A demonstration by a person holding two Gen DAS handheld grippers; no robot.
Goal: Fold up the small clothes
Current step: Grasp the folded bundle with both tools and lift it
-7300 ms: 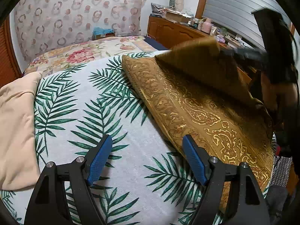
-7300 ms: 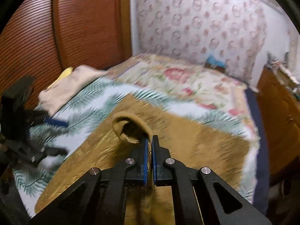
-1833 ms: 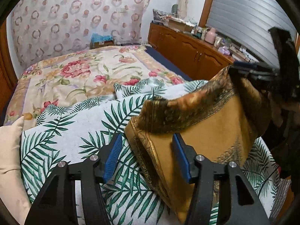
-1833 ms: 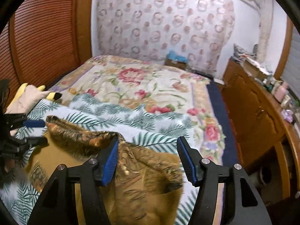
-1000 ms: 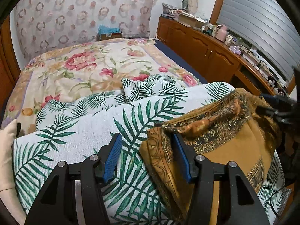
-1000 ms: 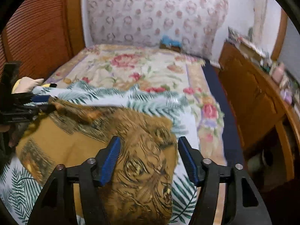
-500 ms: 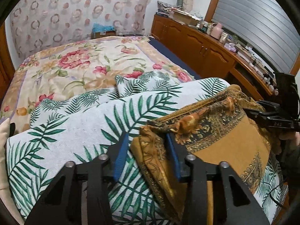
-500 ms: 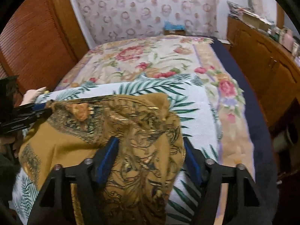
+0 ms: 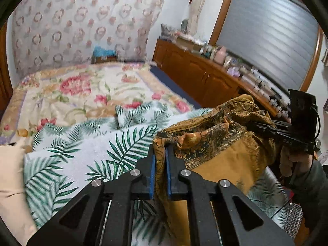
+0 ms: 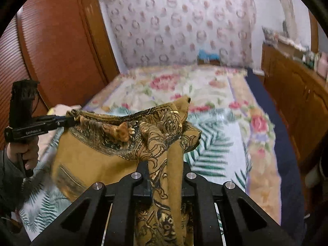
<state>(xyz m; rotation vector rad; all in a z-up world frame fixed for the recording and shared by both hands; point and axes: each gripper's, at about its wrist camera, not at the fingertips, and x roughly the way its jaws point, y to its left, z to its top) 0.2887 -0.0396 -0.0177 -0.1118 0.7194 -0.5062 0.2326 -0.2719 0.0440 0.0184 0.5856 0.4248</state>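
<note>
A golden-brown patterned cloth (image 9: pixel 215 160) hangs folded between both grippers above the palm-leaf sheet (image 9: pixel 86 147). My left gripper (image 9: pixel 159 155) is closing, its blue pads pinching the cloth's left corner. In the right wrist view the same cloth (image 10: pixel 102 160) drapes over my right gripper (image 10: pixel 164 170), whose jaws are closing with a thick fold bunched between them. Each gripper also shows in the other view: the right gripper (image 9: pixel 254 126) at the cloth's far end, the left gripper (image 10: pixel 70 121) at the left with a hand below it.
The bed carries a floral quilt (image 9: pixel 78 90) behind the palm-leaf sheet. A folded cream garment (image 9: pixel 10 168) lies at the left edge. A wooden sideboard (image 9: pixel 205 78) with small items runs along the right; a wooden wardrobe (image 10: pixel 57 47) stands on the left.
Both grippers went from open around the cloth's edges to clamped on them. The cloth has lifted off the sheet and now hangs between them.
</note>
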